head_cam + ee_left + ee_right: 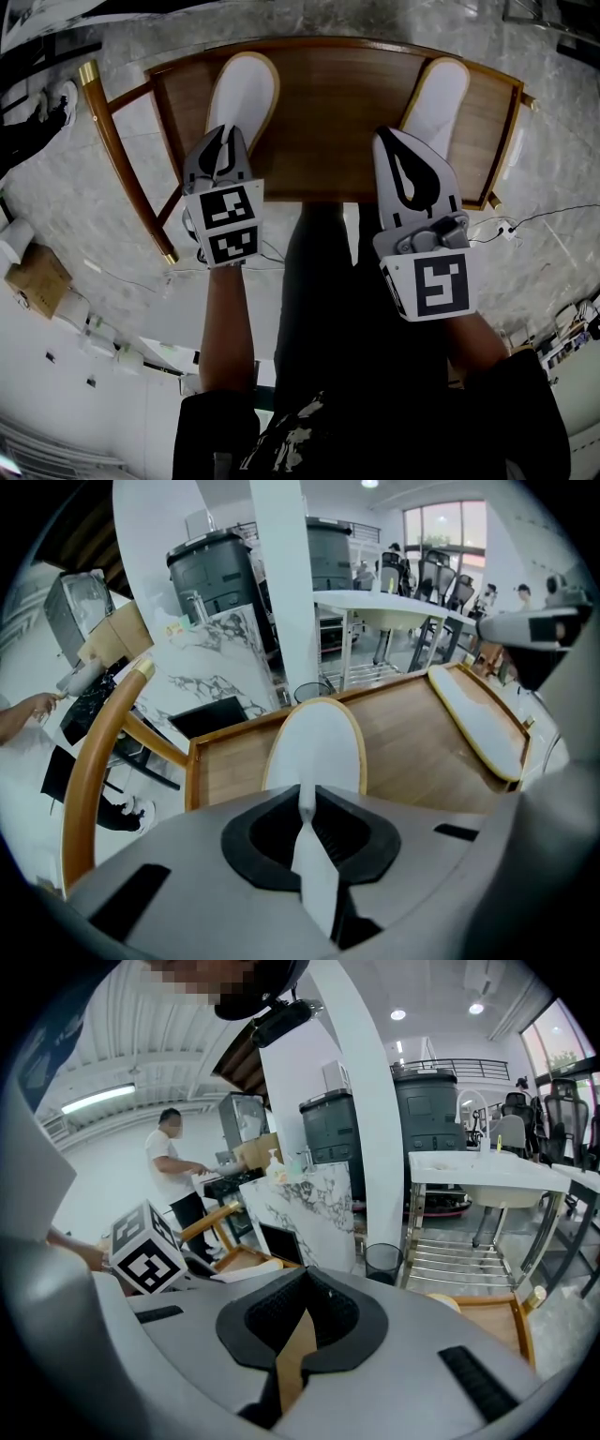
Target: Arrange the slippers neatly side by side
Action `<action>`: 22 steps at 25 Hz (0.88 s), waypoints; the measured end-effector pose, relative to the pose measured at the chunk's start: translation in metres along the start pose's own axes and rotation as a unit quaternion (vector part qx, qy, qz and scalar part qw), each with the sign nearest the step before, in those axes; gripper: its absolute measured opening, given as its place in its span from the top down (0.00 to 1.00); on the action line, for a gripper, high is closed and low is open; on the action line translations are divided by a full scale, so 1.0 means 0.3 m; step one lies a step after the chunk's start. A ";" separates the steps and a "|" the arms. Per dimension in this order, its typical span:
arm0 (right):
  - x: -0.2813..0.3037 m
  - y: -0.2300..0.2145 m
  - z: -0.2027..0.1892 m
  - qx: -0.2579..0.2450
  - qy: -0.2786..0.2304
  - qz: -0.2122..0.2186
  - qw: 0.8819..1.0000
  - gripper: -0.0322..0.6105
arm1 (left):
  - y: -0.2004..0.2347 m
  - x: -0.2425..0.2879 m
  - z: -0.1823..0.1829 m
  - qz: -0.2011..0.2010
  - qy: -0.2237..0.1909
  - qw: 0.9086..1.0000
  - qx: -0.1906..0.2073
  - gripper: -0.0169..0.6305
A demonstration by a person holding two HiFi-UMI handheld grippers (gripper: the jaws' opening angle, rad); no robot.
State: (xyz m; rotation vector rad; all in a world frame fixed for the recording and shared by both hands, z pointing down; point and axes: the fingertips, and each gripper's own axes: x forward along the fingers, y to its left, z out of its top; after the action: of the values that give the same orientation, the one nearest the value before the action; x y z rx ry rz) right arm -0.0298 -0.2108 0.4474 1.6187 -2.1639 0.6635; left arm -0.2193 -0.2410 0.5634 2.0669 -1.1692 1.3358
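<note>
Two white slippers lie toes away from the person on a rimmed wooden tabletop (328,112) with brass-tipped legs. The left slipper (244,89) is near the left edge and the right slipper (438,94) near the right, well apart, with bare wood between them. The table stands on a grey marbled floor (562,141), where a cardboard box (36,277) sits off to the left. Beyond the table are a marble-faced block (220,672), dark grey machines (220,574), a white counter (394,607) and office chairs (436,574) by a window. A person in a white shirt (173,1162) stands at the back.

Both forearms reach forward. The left gripper (223,139) tilts steeply down at the left slipper's heel, its jaws pinched on the thin white heel edge. The right gripper (389,139) slopes more gently over the right slipper's heel, its jaws together with only wood showing behind them.

Each gripper's cube carries black-and-white square markers.
</note>
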 end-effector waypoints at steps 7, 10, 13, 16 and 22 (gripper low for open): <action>-0.016 -0.003 0.027 -0.003 -0.012 0.007 1.000 0.95 | -0.010 -0.036 0.002 0.010 -0.002 0.999 -0.044 0.93; -0.030 -0.008 0.031 -0.007 -0.013 0.010 1.000 0.95 | -0.030 -0.046 -0.005 0.000 -0.003 0.997 -0.081 0.93; -0.044 -0.015 0.032 -0.011 -0.015 0.010 1.000 0.95 | -0.055 -0.052 -0.010 -0.012 -0.007 0.993 -0.120 0.93; -0.056 -0.024 0.029 -0.013 -0.010 0.012 1.000 0.95 | -0.092 -0.056 -0.003 -0.032 -0.018 0.983 -0.178 0.93; -0.086 -0.055 0.035 -0.014 -0.016 0.012 1.000 0.95 | -0.177 -0.062 0.019 -0.037 -0.028 0.974 -0.224 0.93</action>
State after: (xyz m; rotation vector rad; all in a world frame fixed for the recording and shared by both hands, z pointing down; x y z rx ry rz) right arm -0.0066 -0.2001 0.4272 1.6027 -2.2082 0.6141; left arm -0.1760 -0.2072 0.5493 1.8063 -1.2675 0.8819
